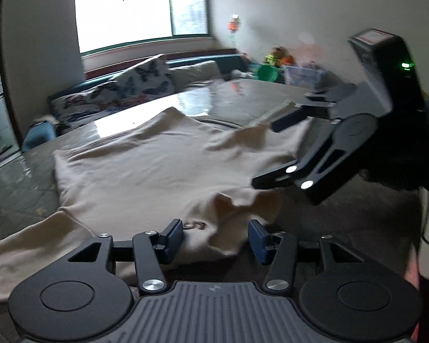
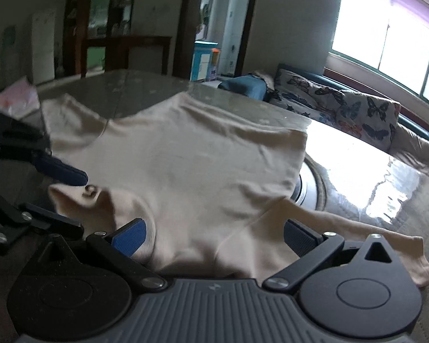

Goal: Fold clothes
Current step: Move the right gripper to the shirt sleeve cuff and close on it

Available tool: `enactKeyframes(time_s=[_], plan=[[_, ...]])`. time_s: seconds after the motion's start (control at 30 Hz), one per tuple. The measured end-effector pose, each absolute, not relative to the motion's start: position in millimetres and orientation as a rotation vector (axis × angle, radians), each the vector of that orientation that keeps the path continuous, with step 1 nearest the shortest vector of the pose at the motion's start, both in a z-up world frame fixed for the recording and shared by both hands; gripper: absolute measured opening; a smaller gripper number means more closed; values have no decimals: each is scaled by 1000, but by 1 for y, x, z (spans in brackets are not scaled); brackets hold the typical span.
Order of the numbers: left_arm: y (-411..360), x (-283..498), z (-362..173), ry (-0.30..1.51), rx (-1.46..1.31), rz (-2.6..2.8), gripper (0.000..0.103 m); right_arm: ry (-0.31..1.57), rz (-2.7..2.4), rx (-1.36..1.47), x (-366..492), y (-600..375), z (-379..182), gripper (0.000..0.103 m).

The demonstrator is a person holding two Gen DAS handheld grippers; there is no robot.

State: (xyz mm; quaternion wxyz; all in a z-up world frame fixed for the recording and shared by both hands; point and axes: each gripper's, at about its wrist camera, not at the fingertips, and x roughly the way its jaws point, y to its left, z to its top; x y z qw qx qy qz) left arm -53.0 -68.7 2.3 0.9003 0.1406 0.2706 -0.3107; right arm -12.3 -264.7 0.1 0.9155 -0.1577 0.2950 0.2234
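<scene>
Broadly, a glossy grey table (image 2: 371, 171) carries a cream long-sleeved top (image 1: 146, 171) spread flat across its middle, one sleeve trailing toward the near right corner. Beyond the far edge stands a sofa with butterfly-print cushions (image 2: 343, 111). At the near edge, the right gripper (image 2: 214, 238) stands released, cloth lying between its parted jaws. The left gripper (image 1: 216, 238) is half-spread astride a raised fold, pads not pressing it.
</scene>
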Motion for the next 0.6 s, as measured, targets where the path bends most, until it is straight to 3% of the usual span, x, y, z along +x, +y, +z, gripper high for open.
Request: enactKeyframes(time_s=[0.23,0.6], plan=[[-69,-61,9,551,335,-696,55,601,455,-308,-27,-272,1,103],[-89,-32,44,505,248,-691,56,613,92,91,-5,-396,15,101]])
